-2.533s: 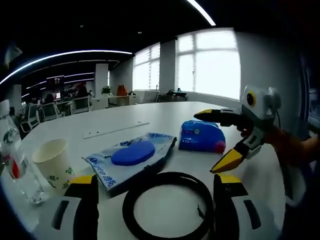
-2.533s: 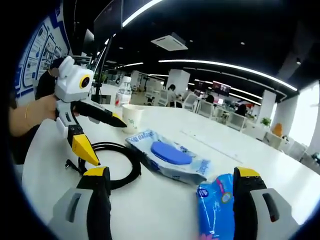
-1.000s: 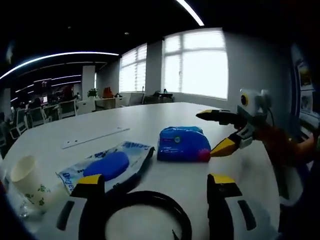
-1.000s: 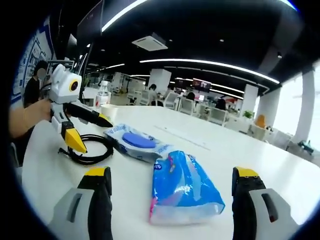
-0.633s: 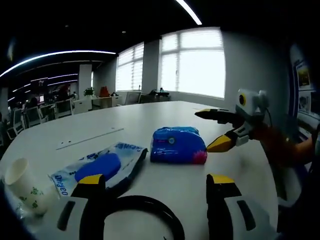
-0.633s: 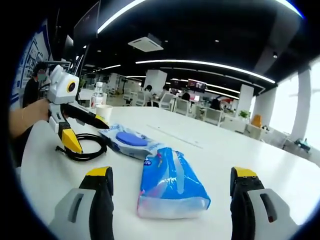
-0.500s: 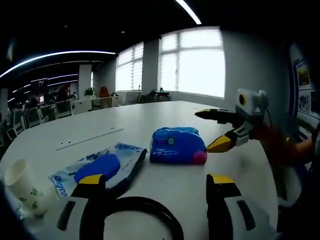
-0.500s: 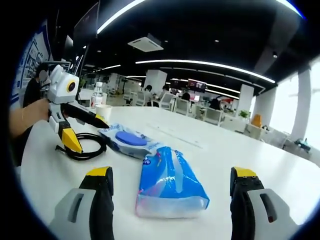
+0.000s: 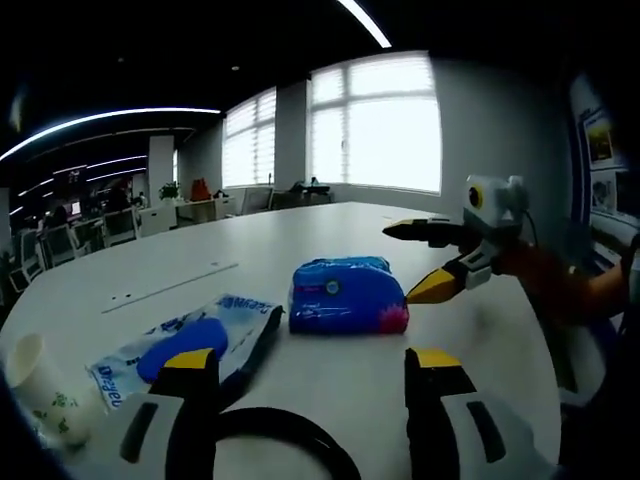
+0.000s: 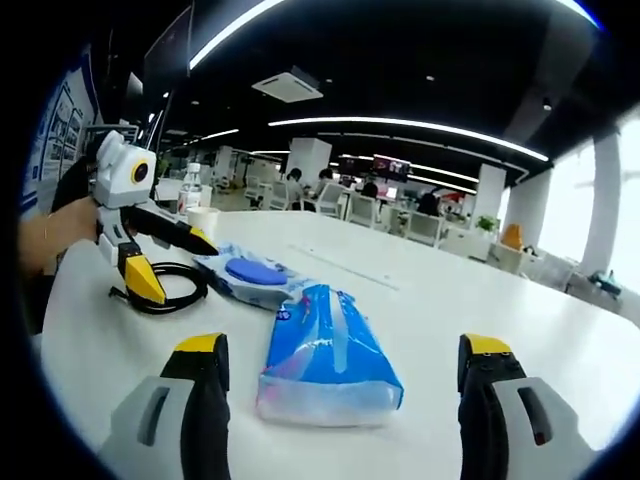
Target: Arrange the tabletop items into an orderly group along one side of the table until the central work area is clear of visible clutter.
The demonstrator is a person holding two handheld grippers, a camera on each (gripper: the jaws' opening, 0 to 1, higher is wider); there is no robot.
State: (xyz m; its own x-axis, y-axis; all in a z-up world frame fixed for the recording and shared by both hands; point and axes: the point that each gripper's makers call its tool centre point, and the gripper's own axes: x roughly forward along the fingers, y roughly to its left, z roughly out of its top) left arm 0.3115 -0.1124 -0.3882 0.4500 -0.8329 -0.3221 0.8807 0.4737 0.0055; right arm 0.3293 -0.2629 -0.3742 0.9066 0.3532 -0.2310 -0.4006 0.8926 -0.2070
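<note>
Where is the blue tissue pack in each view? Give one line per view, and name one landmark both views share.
Left gripper view: the blue tissue pack lies on the white table just right of centre, beyond this gripper's open jaws.
Right gripper view: the same pack lies lower centre, between this gripper's open jaws.
Shared landmark: the wet-wipes pack with the blue lid lies next to it in both.

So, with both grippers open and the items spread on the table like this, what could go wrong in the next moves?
1. The paper cup stands near the table edge; a careless sweep might knock it off.
2. The black cable loops loosely under the left gripper; pulling one part could drag the wipes pack beside it.
3. The blue tissue pack is soft; the right gripper may squash it or slip.
</note>
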